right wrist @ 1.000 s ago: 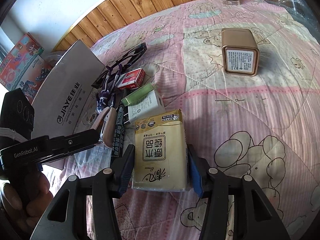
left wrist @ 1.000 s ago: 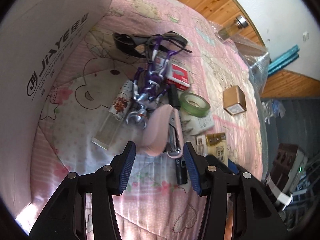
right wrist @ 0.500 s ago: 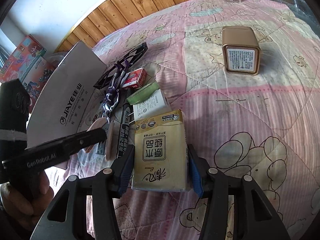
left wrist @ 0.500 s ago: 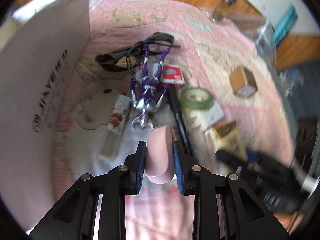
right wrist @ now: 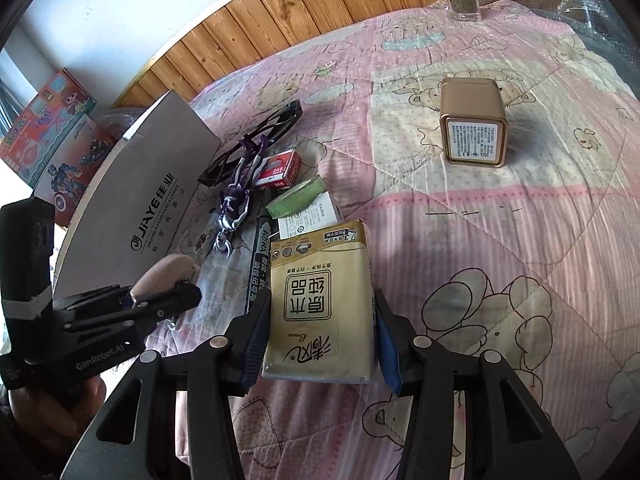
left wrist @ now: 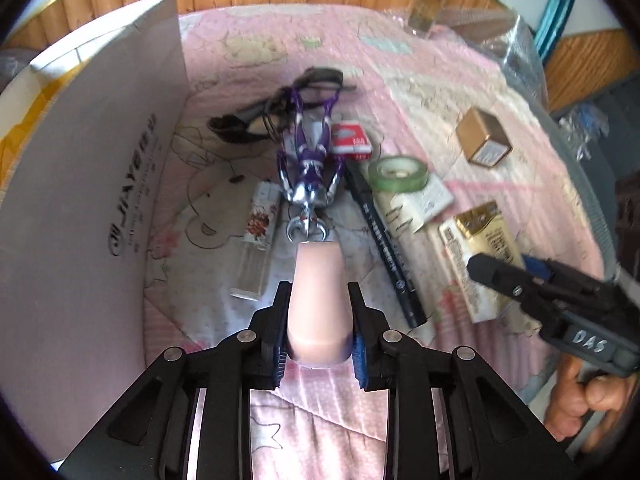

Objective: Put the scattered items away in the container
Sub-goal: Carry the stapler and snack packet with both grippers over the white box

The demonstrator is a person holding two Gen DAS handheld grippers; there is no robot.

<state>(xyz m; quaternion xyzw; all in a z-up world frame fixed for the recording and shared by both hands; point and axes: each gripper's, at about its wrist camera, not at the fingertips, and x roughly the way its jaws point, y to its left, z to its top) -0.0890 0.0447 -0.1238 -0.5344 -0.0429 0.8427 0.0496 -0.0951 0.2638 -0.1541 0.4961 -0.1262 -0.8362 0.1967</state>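
Observation:
My left gripper [left wrist: 318, 336] is shut on a pink case [left wrist: 318, 292] and holds it above the pink quilt, beside the white cardboard box [left wrist: 88, 184]. The case also shows in the right wrist view [right wrist: 168, 272], held by the left gripper [right wrist: 176, 296]. My right gripper [right wrist: 320, 332] is open, its fingers on either side of a gold tissue pack [right wrist: 320, 300] that lies on the quilt. The pack also shows in the left wrist view [left wrist: 476, 252], with the right gripper [left wrist: 520, 276] over it.
On the quilt lie a purple toy figure [left wrist: 310, 172], sunglasses [left wrist: 272, 116], a red box [left wrist: 352, 140], a green tape roll [left wrist: 398, 168], a black marker [left wrist: 384, 240], a clear lighter [left wrist: 256, 248] and a gold tin [right wrist: 474, 124]. A glass jar [left wrist: 428, 4] stands at the far edge.
My left gripper closed on the pink case, lifted it off the quilt and swung toward the box. My right gripper stayed open around the tissue pack.

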